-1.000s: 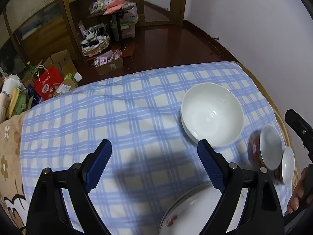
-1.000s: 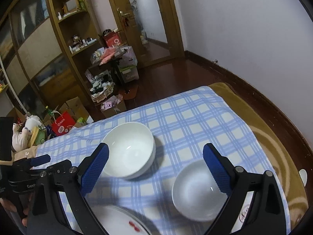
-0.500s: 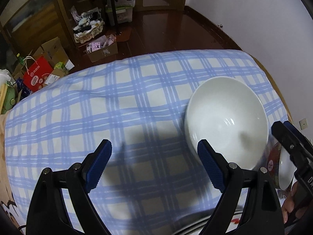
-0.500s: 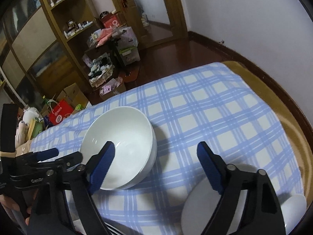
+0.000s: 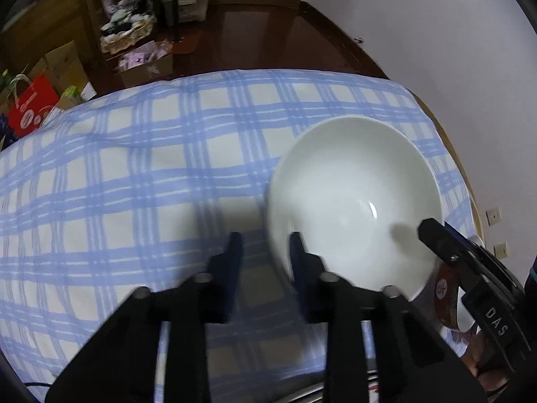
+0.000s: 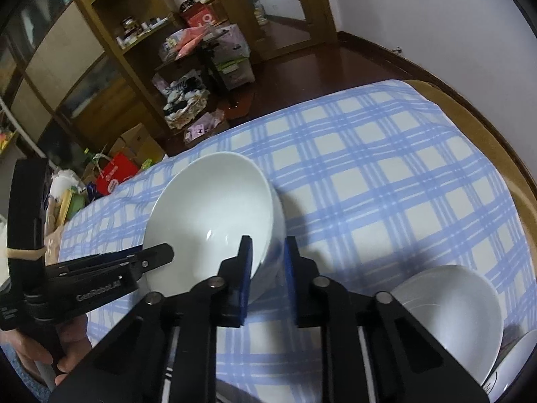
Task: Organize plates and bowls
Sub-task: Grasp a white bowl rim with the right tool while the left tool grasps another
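Note:
A large white bowl [image 5: 355,201] sits on the blue checked tablecloth [image 5: 134,184]. My left gripper [image 5: 265,238] straddles its near-left rim, one finger inside and one outside. Its jaws are closing, and a strip of cloth still shows between the outer finger and the rim. My right gripper [image 6: 266,245] straddles the opposite wall of the same bowl [image 6: 211,215]. Its jaws are closing too, and both pads look pressed against the wall. Each view also shows the other gripper at the rim: the right gripper [image 5: 433,231] and the left gripper [image 6: 164,252].
A smaller white bowl [image 6: 446,315] sits at the near right of the table, with another white dish [image 6: 517,362] beside it. A small red-patterned bowl [image 5: 446,302] shows behind the right gripper. A person's hand [image 6: 67,342] holds the left gripper. Shelves, boxes and a red bag [image 5: 30,110] stand beyond the table.
Both grippers have come down onto the large white bowl. Their jaws went from wide open to narrow, with the bowl's rim now between the fingers on each side.

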Demonstrator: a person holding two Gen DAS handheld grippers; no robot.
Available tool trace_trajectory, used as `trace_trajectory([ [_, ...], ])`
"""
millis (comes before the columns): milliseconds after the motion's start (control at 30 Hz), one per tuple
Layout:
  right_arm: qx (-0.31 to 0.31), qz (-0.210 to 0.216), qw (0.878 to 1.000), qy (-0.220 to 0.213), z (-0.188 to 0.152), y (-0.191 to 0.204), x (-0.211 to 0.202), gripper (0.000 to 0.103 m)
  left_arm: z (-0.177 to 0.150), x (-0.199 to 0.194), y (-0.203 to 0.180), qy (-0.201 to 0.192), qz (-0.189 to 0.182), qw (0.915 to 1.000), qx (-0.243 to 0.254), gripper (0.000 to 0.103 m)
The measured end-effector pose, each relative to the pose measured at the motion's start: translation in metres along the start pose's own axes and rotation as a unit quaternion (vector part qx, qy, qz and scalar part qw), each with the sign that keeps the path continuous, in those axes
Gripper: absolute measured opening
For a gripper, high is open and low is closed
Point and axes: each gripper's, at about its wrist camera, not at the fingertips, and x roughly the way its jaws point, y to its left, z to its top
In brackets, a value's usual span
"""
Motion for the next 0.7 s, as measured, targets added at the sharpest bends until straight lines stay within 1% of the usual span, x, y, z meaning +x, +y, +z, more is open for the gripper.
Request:
trace_trajectory([
  [33, -0.007, -0.008, 1.0, 0.0, -0.001, 0.003, 0.0, 0.018, -0.001, 0.0, -0.004, -0.001, 0.002, 1.0, 0.01, 0.015],
  [67, -0.011, -0.015, 1.0, 0.001, -0.002, 0.005, 0.001, 0.018, -0.002, 0.0, -0.009, -0.002, 0.004, 0.9998, 0.021, 0.013],
  [167, -0.005, -0.031, 0.999, -0.003, -0.007, 0.007, 0.003, 0.018, -0.001, 0.0, -0.016, 0.004, 0.025, 0.9994, 0.022, 0.012],
  [300, -0.008, -0.047, 0.999, -0.012, -0.012, 0.01, 0.0, 0.017, 0.002, -0.004, -0.019, 0.01, 0.03, 0.9994, 0.018, 0.011],
  [467, 0.001, -0.038, 0.999, -0.011, -0.016, 0.01, -0.005, 0.016, -0.004, -0.016, -0.015, 0.008, 0.032, 0.9993, 0.019, 0.011],
  [567, -0.003, -0.031, 0.999, -0.015, -0.018, 0.016, -0.01, 0.016, -0.008, -0.022, -0.01, 0.011, 0.03, 0.9994, 0.01, 0.011],
  [700, -0.013, -0.019, 1.0, -0.021, -0.019, 0.027, -0.02, 0.016, -0.016, -0.037, 0.0, 0.005, 0.028, 0.9996, -0.003, 0.011],
])
